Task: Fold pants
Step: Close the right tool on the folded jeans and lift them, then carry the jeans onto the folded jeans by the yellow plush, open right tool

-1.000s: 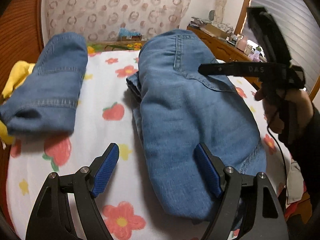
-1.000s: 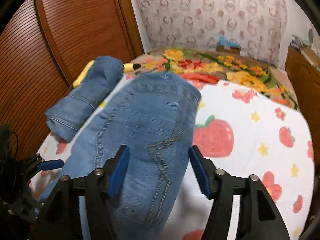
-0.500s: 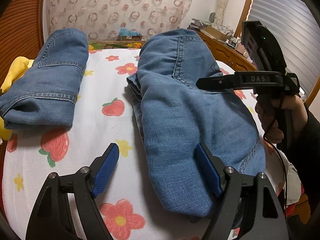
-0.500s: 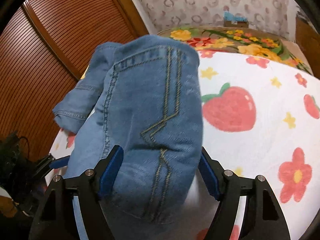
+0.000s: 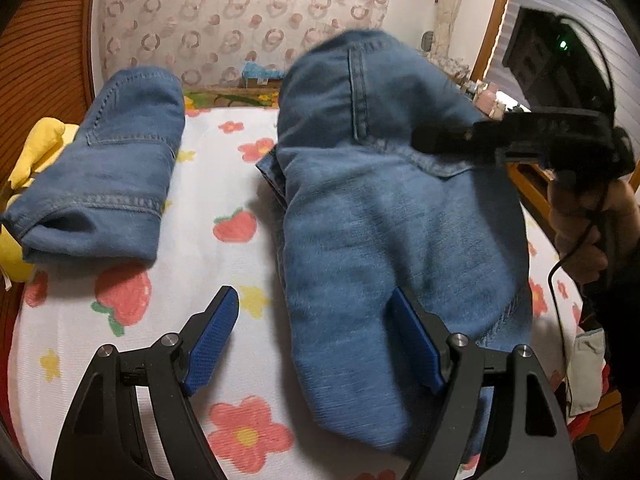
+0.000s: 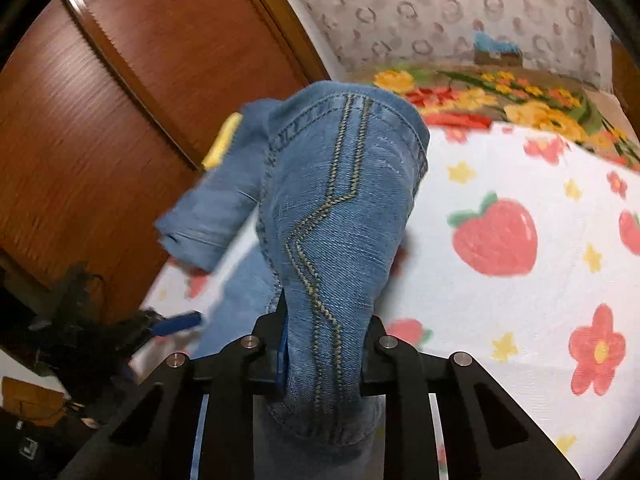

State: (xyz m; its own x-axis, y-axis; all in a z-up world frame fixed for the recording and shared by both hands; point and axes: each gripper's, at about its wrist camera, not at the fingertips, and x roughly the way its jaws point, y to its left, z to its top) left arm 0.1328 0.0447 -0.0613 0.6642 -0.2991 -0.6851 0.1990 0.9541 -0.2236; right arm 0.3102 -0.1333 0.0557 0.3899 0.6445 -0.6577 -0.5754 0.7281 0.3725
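Beyond the left gripper (image 5: 314, 344), whose jaws are gaping wide and gripping nothing, a folded pair of jeans (image 5: 120, 184) is lying off to its left on the strawberry-print bedspread (image 5: 224, 184), with a yellow cloth (image 5: 34, 152) peeking out behind it. Straight ahead and slightly right, the jeans being folded (image 5: 380, 240) are stretching lengthwise away from the tool, their near end reaching under its right finger (image 5: 416, 344) and their far end lifting off the bed. Further right, the right gripper (image 5: 444, 142) is reaching in from the side over the raised denim.

The right wrist view is showing what the left one cannot: the right gripper (image 6: 324, 344) is clamping tight on a bunched fold of the jeans (image 6: 340, 216), with a stitched seam running up from the jaws. The left view alone is showing how much of the pants is lying flat.

The right hand is nearer the working edge and appears to be carrying it. The coming move probably turns on the long axis pointing away from the left gripper, so the held end would travel along that line. The left gripper seems placed to pin the near end.
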